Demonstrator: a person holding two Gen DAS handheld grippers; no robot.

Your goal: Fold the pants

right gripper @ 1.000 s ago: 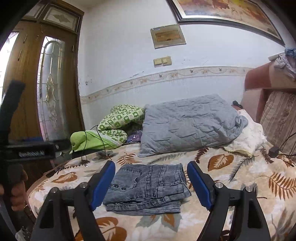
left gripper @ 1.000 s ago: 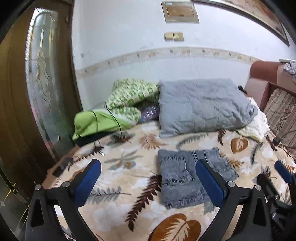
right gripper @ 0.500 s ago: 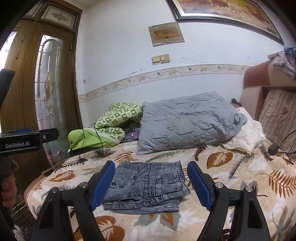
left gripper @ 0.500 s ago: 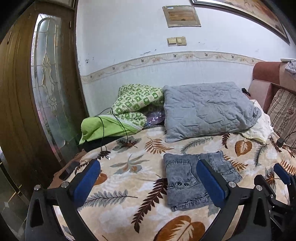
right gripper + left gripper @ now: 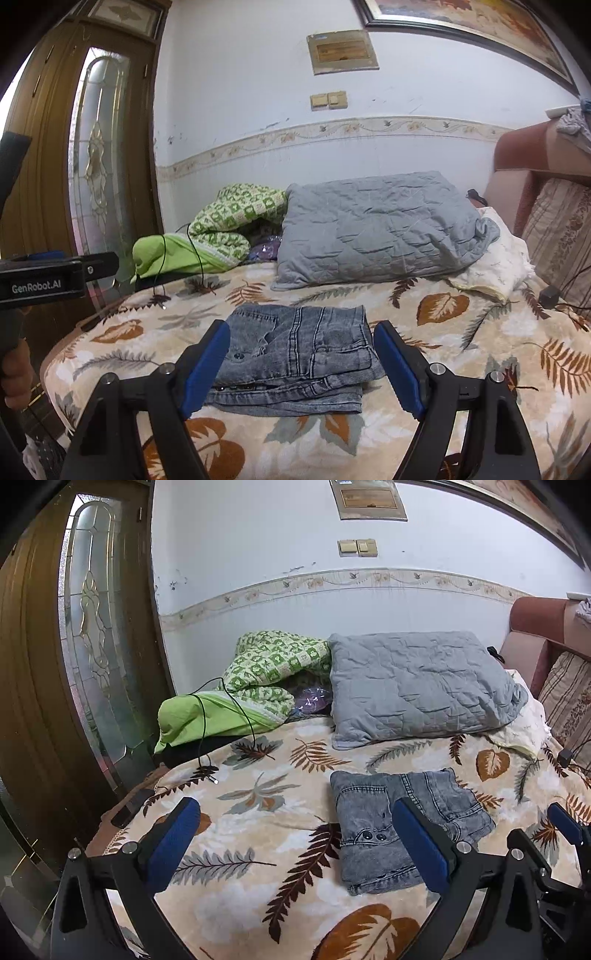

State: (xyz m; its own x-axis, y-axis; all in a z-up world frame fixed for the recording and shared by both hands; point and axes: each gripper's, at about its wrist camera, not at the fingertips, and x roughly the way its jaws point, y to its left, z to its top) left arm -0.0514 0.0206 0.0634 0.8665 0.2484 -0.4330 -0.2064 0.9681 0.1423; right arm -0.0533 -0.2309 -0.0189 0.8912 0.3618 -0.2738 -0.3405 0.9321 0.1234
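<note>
Grey denim pants, folded into a compact stack, lie flat on the leaf-print bed cover toward its near edge, in front of a grey pillow. Left gripper and right gripper: both spread wide and empty, held above the cover clear of the cloth. A green quilt with a black cable across it is bunched at the far-left corner.

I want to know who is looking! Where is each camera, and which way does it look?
Left wrist: sits on the left hand-held gripper, open, facing the bed; folded jeans lie toward its right finger.
Right wrist: sits on the right hand-held gripper, open, jeans centred between its fingers; the left hand shows at the edge.
Both share jeans, grey pillow, wall.
</note>
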